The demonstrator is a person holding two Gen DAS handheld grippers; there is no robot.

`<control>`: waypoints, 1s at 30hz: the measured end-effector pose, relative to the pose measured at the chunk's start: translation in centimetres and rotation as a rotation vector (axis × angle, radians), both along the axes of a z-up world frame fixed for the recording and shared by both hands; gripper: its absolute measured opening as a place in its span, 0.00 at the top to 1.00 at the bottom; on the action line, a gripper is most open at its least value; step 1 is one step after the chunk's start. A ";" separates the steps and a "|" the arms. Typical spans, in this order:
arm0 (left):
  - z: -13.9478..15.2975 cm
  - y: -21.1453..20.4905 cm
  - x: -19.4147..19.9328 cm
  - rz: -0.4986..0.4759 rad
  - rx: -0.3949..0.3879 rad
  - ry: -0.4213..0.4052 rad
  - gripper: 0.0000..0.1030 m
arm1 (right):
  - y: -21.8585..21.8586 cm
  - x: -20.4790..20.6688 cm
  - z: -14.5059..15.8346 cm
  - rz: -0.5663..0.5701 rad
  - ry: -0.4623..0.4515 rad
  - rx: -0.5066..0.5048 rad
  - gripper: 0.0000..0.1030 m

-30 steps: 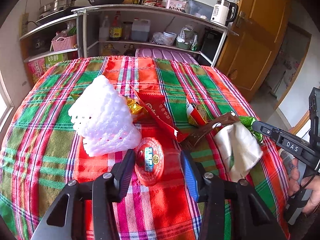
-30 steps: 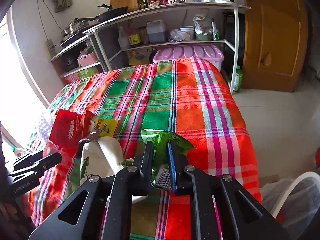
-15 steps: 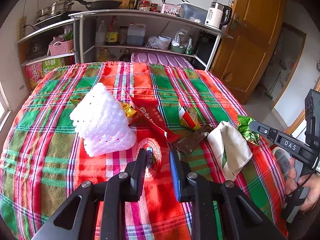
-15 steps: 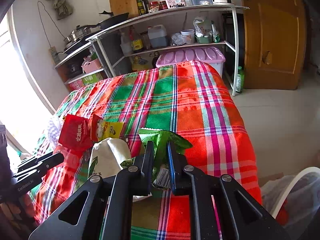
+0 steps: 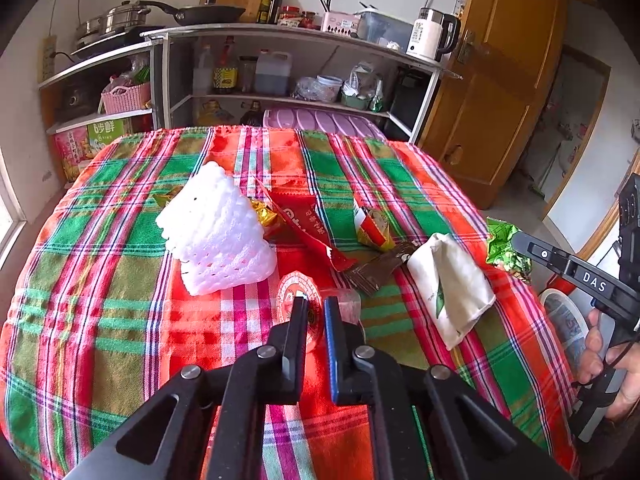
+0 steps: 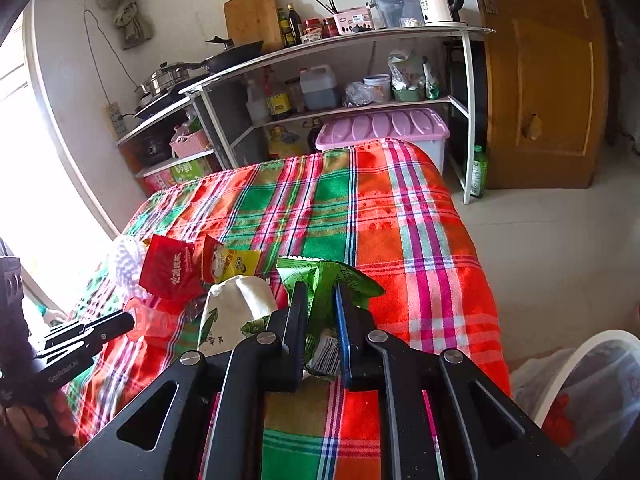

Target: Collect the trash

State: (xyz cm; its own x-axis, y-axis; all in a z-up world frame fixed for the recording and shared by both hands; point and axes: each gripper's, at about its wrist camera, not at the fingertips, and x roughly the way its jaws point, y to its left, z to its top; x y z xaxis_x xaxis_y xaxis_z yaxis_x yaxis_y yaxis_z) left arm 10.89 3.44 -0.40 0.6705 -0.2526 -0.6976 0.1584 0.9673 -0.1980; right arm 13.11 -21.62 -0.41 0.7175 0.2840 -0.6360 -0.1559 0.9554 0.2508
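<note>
My left gripper (image 5: 314, 304) is shut on a clear plastic jelly cup with a red foil lid (image 5: 298, 294), held just above the plaid tablecloth (image 5: 120, 320); the cup also shows in the right wrist view (image 6: 150, 320). My right gripper (image 6: 320, 292) is shut on a crumpled green snack wrapper (image 6: 326, 276), also visible in the left wrist view (image 5: 506, 250), lifted over the table's right edge. On the cloth lie a white foam fruit net (image 5: 216, 236), a red wrapper (image 5: 304, 220), a yellow-red packet (image 5: 372, 228), a brown wrapper (image 5: 380, 266) and a white paper bag (image 5: 448, 280).
A white-rimmed bin lined with a clear bag (image 6: 592, 392) stands on the floor at the table's right, holding some trash. A metal shelf rack with kitchenware (image 6: 360, 92) and a lilac storage box (image 6: 384, 128) stand behind the table. A wooden door (image 6: 540, 80) is at right.
My left gripper closed on the jelly cup and lifted it slightly. My right gripper rose a little with the green wrapper held in it.
</note>
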 end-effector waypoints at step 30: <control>-2.3 -0.6 2.3 0.000 0.035 0.074 0.33 | 0.2 -1.1 0.4 0.009 -0.021 0.025 0.87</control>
